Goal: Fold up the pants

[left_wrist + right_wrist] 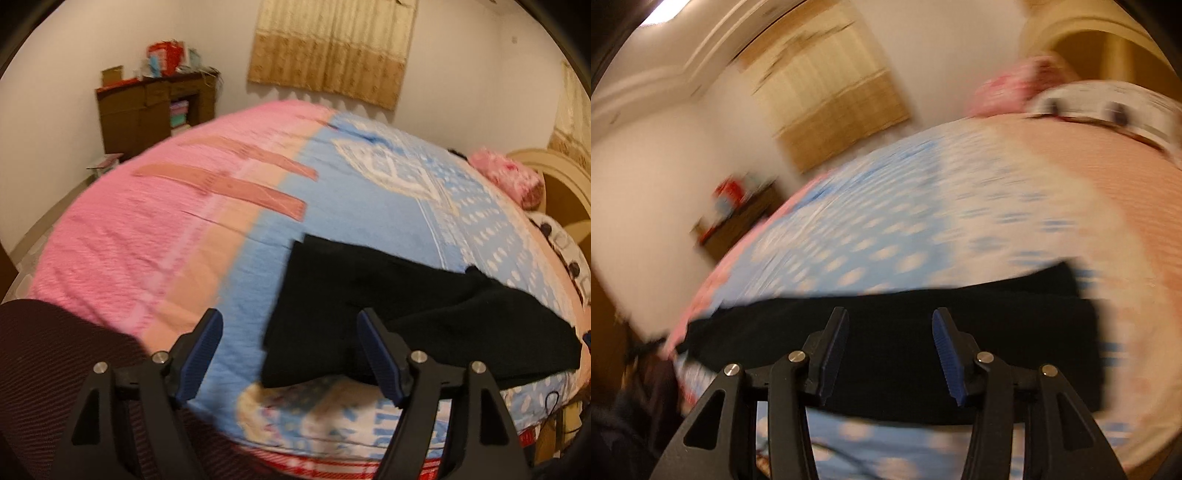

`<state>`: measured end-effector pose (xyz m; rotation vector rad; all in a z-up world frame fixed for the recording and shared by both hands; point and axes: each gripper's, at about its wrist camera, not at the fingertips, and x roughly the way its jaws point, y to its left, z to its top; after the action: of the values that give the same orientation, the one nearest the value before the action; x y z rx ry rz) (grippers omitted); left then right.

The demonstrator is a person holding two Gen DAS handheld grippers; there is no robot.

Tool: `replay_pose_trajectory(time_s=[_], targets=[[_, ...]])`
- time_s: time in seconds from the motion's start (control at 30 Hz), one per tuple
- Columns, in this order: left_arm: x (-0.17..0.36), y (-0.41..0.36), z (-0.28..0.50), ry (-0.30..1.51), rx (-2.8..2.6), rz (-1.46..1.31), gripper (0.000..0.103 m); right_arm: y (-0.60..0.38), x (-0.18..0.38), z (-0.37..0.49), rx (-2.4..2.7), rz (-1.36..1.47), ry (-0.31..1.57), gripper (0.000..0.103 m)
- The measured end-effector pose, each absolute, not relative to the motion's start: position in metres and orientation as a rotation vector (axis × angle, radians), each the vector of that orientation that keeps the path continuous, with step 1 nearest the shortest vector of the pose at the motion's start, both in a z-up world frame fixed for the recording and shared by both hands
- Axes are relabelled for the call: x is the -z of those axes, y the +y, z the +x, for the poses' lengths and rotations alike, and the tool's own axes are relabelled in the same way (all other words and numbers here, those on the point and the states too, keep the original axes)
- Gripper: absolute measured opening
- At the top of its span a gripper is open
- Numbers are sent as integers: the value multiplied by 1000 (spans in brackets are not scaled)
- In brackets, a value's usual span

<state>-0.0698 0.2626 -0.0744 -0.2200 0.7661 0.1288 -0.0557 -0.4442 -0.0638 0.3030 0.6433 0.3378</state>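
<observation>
Black pants point(406, 310) lie folded on the bed under both spread, empty claws, left claw point(290, 354) and right claw point(890, 354).

Black pants point(417, 314) lie flat on a bed's blue, white-dotted cover, folded lengthwise into a long dark band running across the bed. One end is squared off; the fabric looks smooth and plain.

Black pants point(406, 306) lie folded flat on bed cover point(184, 240), on its blue part. Left gripper point(290, 354) above near edge of pants, jaws apart, 2 blue pads point(199, 354) empty. Pink pillow point(511, 177) beyond pants, near headboard point(554, 173).
</observation>
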Motion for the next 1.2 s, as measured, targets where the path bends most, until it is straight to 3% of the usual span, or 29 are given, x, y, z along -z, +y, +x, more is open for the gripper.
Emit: replay_pose_trajectory(time_s=[0.17, 0.4, 0.53, 0.67, 0.73, 1.03, 1.07, 1.13, 1.2], targets=[[82, 250, -42, 812, -111, -185, 78, -326, 89, -39, -529, 164, 777, 49], [79, 260, -2, 836, -57, -226, 74, -221, 99, -38, -708, -42, 792, 49], [93, 261, 19, 881, -27, -243, 55, -211, 103, -36, -705, -59, 795, 49], [102, 264, 34, 907, -20, -280, 46, -207, 109, -27, -678, -65, 811, 49], [98, 265, 36, 895, -5, -275, 8, -209, 109, -25, -667, -70, 813, 49], [94, 270, 60, 881, -9, -287, 9, -209, 113, -21, -652, -77, 825, 49], [95, 269, 59, 884, -16, -274, 10, -207, 112, -23, -654, -88, 821, 49], [100, 271, 60, 899, -50, -272, 22, -203, 110, -25, -660, -110, 809, 49], [104, 275, 60, 899, -41, -308, 22, -197, 111, -25, -674, -125, 810, 49]])
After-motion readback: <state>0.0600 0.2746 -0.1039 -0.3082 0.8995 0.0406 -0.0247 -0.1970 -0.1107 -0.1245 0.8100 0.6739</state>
